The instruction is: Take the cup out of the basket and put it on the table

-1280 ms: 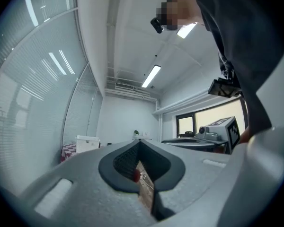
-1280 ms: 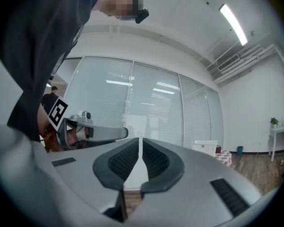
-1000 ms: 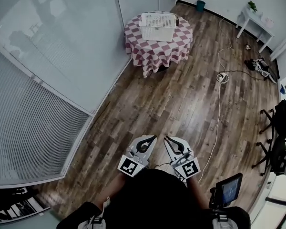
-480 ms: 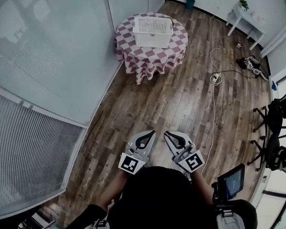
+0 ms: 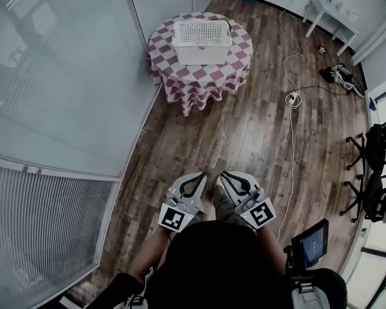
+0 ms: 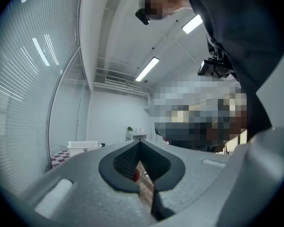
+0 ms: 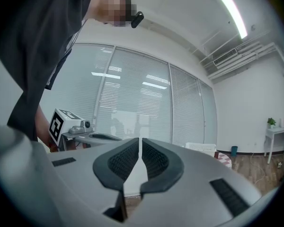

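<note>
While left tongs (image 5: 201, 176) and right tongs (image 5: 225, 176) sit closed, empty, the basket (image 5: 201, 42) lies crosswise on its table (image 5: 199, 77).

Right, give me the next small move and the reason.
Probably step toward the table: the basket on it lies far across the floor, beyond reach, and both the left gripper and right gripper are shut and empty.

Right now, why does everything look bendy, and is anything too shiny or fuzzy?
Head view: the wide lens bows the glass wall, the basket looks sharp, and the light is even. Left gripper view: the edges are dark and round, the ceiling lamp glares, and the close left tool looks soft. Right gripper view: lamp reflections streak the glass wall, and the right tool looks fairly crisp.
</note>
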{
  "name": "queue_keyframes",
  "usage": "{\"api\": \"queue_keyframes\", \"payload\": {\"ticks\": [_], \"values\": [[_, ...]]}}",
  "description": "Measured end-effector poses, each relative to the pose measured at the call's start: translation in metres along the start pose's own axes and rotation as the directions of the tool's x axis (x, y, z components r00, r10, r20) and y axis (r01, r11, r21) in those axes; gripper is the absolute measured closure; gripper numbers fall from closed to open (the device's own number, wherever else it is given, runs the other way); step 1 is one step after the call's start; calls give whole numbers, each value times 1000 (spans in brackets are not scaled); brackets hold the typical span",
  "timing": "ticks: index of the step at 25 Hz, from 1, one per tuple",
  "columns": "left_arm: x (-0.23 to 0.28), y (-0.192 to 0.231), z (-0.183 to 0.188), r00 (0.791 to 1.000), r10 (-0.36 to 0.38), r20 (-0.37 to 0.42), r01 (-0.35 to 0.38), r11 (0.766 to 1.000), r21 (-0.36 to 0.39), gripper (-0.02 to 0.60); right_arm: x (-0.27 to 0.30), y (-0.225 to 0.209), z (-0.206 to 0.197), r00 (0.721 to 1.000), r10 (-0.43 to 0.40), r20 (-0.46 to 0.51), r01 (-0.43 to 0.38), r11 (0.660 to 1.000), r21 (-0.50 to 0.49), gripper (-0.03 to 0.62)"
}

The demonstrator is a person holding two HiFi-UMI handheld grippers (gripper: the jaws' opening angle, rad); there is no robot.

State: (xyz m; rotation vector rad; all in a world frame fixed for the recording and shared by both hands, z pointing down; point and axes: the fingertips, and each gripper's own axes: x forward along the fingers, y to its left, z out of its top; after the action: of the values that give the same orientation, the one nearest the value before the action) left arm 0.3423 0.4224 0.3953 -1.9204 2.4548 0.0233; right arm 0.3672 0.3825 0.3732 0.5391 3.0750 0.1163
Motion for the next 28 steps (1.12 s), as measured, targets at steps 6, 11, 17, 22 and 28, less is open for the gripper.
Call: {"api": "queue_keyframes", "payload": {"ticks": [6,11,17,22,28], "values": [[54,37,-6,999,25,-24,-25,1000,-9,578,32,-72,-23,1000,-16,12,16,1000,19,579],[110,74,2,997,65,-52,-66,998,-16,578,67,-137,-22,999,18,46,-19,999,36,579],[189,112,12,993,106,-55,-106,994,1,578,91,-217,-22,996,42,76,-46,997,57,579],[243,132,15,989,140,-53,-140,990,6,578,96,-273,-31,996,54,71,-59,995,76,579],[290,152,2,991,104,-86,-100,994,51,578,100,-331,-42,997,28,68,-33,996,88,579]]}}
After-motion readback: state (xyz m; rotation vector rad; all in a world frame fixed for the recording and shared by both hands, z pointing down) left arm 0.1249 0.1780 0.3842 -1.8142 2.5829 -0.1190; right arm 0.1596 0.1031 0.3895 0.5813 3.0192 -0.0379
